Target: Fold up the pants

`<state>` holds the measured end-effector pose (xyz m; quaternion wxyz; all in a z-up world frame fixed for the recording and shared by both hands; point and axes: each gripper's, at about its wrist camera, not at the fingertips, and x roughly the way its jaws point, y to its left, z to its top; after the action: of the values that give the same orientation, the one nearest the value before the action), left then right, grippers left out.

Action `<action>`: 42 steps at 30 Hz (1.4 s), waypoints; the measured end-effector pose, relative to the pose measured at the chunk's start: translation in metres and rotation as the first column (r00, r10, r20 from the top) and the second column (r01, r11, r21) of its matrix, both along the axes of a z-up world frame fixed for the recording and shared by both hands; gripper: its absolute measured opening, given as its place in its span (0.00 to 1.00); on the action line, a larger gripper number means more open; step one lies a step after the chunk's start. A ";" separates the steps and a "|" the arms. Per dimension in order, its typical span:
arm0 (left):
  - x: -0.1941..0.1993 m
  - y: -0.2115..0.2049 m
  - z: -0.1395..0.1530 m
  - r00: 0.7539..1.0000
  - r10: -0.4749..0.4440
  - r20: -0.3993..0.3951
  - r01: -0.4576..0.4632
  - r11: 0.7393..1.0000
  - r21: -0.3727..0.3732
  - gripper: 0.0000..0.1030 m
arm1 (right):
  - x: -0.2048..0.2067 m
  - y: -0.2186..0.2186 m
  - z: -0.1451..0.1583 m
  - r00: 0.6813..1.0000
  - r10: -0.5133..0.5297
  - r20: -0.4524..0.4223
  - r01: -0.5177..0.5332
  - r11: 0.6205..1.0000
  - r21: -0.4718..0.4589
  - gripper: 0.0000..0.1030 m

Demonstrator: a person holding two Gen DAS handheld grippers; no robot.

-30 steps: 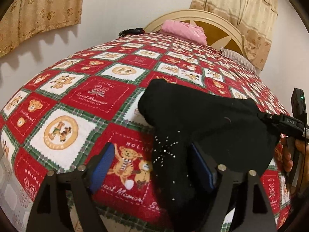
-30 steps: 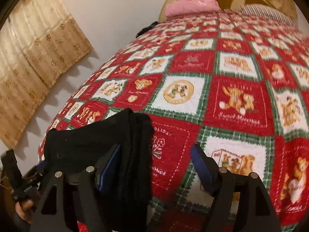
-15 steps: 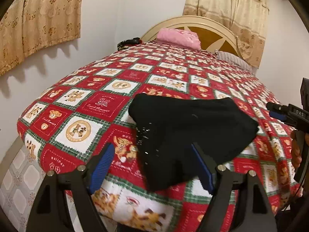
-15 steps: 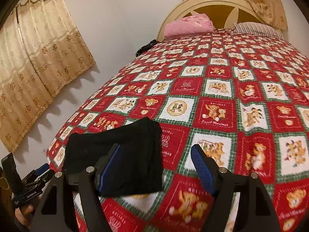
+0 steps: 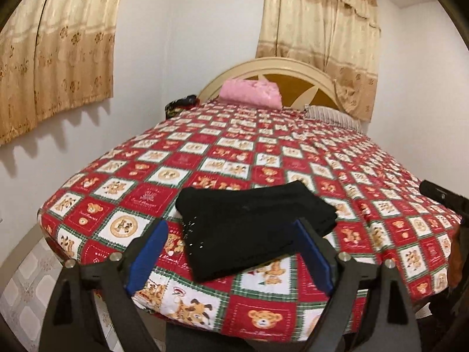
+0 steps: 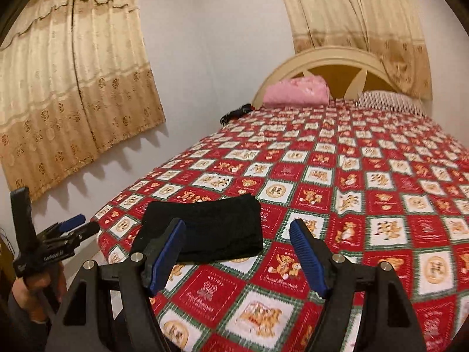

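Room: bedroom, bed (image 5: 366,176) under a red bear-print quilt, curtains behind.
Pants: black pants (image 5: 249,228) lie folded into a compact stack near the bed's foot corner.
Left tongs: my left tongs (image 5: 231,256) are released, empty; jaws have just been opening, nothing between them.
Right tongs: my right tongs (image 6: 239,255) gape, empty.
Change: a second ago both sat close over the cloth; now both are clear.
Reading: I judge the fold finished.

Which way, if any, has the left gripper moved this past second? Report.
Yes. The left gripper pulled back and up from the folded black pants; the bed now shows its foot edge. Jaws just opened further, gripping nothing.
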<state>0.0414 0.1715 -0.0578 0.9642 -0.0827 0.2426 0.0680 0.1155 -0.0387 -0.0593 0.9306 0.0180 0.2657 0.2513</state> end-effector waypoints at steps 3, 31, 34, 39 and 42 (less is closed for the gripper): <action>-0.007 -0.009 0.006 1.000 -0.006 0.016 0.006 1.000 0.018 0.91 | -0.018 -0.007 0.010 0.999 -0.012 0.034 0.013 1.000 -0.016 0.73; -0.029 -0.050 0.034 0.998 -0.036 0.052 0.030 0.995 0.097 0.97 | -0.066 -0.030 0.054 0.984 -0.027 0.176 0.030 0.999 -0.019 0.73; -0.029 -0.050 0.035 0.998 -0.036 0.051 0.031 0.995 0.096 0.97 | -0.066 -0.030 0.054 0.984 -0.027 0.177 0.031 0.999 -0.019 0.73; -0.030 -0.050 0.035 0.998 -0.032 0.052 0.027 0.995 0.096 0.97 | -0.066 -0.030 0.055 0.984 -0.021 0.179 0.026 0.999 -0.026 0.73; -0.030 -0.051 0.035 0.998 -0.030 0.053 0.025 0.995 0.098 1.00 | -0.066 -0.028 0.055 0.983 -0.019 0.181 0.025 0.999 -0.029 0.73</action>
<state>0.0119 0.1209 -0.0228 0.9742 -0.0341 0.2136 0.0642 0.0491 -0.0671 -0.0038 0.9537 -0.0164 0.1838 0.2375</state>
